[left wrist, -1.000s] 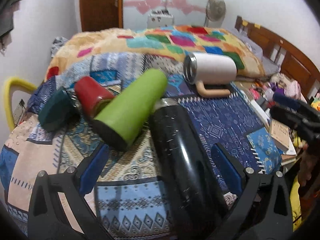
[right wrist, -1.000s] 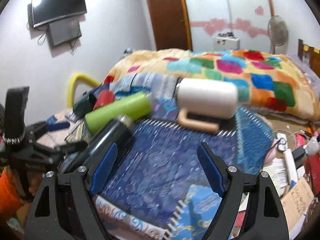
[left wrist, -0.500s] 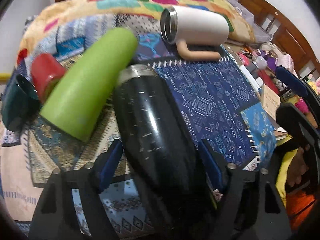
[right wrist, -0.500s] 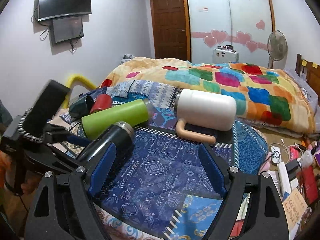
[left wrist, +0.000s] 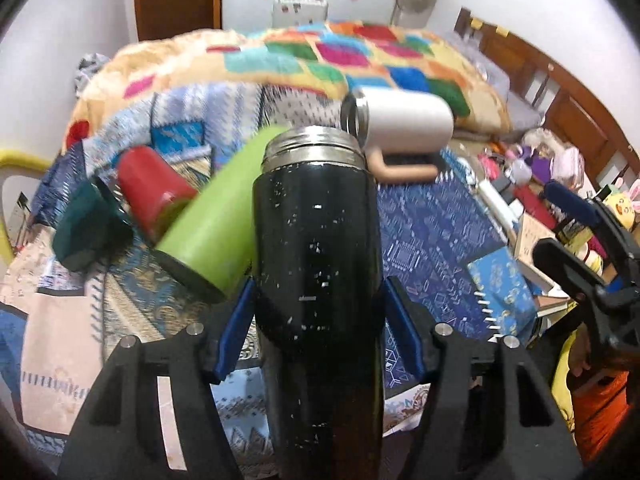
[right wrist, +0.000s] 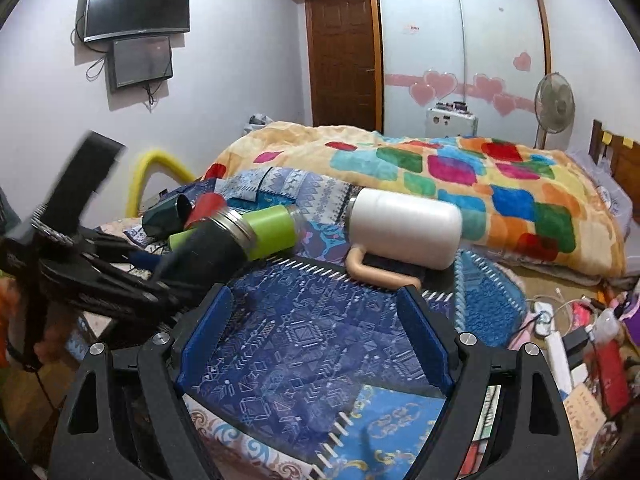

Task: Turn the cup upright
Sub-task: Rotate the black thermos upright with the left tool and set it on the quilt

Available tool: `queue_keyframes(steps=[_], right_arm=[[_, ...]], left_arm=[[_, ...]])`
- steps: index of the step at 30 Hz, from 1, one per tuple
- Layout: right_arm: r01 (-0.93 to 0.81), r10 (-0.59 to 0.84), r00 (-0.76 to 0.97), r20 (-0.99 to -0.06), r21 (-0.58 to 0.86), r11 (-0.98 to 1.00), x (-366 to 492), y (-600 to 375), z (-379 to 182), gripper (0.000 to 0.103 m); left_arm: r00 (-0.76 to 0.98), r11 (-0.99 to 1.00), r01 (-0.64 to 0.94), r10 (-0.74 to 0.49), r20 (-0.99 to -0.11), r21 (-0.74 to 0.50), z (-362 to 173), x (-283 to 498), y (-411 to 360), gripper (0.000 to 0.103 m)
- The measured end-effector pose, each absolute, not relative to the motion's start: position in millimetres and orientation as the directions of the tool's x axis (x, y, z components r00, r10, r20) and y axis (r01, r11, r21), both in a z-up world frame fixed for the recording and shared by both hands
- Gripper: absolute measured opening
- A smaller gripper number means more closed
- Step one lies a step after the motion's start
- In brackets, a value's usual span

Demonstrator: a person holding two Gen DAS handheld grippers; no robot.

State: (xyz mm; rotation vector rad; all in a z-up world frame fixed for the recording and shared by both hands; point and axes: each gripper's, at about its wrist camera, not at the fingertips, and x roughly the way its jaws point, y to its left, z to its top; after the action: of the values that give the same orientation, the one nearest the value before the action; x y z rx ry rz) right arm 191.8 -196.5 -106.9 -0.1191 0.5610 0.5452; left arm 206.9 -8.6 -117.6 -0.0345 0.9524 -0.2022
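Observation:
My left gripper [left wrist: 316, 300] is shut on a black speckled cup [left wrist: 316, 264] with a steel threaded rim, held off the bed with its mouth tilted up and away. In the right wrist view the same black cup [right wrist: 208, 248] slants up to the right in the left gripper [right wrist: 160, 280]. My right gripper [right wrist: 316, 320] is open and empty above the blue patterned cloth [right wrist: 304, 336]. A green cup [left wrist: 212, 224], a red cup [left wrist: 152, 196], a dark teal cup [left wrist: 84, 232] and a white mug [left wrist: 404, 120] with a tan handle lie on their sides.
A colourful checked blanket [left wrist: 320, 56] is heaped at the back of the bed. Clutter of boxes and bottles [left wrist: 532, 208] lies off the bed's right edge. A yellow tube [right wrist: 148, 172] stands at the left, a fan [right wrist: 554, 100] by the wardrobe.
My left gripper closed on the black cup and raised it, tipping its mouth upward. The right gripper rose a little and stayed open.

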Motion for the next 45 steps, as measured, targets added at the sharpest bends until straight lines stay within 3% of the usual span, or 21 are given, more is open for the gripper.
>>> queue_keyframes(steps=[10, 19, 35, 45], right_arm=[[-0.535, 0.480, 0.726, -0.493, 0.034, 0.844, 188, -190, -93, 0.083], [-0.546, 0.489, 0.719, -0.493, 0.033, 0.837, 190, -185, -93, 0.083], [-0.550, 0.490, 0.719, -0.493, 0.029, 0.835, 190, -186, -95, 0.083], [-0.540, 0.486, 0.722, -0.493, 0.039, 0.841, 187, -187, -94, 0.083]], left_arm=[[0.718, 0.979, 0.192, -0.183, -0.671, -0.062, -67, 172, -12, 0.064], [0.765, 0.974, 0.211, -0.218, -0.606, -0.083, -49, 184, -20, 0.064], [0.709, 0.971, 0.228, -0.214, -0.672, -0.069, -79, 203, -36, 0.064], [0.740, 0.974, 0.224, -0.183, -0.648, -0.020, -81, 197, -45, 0.064]])
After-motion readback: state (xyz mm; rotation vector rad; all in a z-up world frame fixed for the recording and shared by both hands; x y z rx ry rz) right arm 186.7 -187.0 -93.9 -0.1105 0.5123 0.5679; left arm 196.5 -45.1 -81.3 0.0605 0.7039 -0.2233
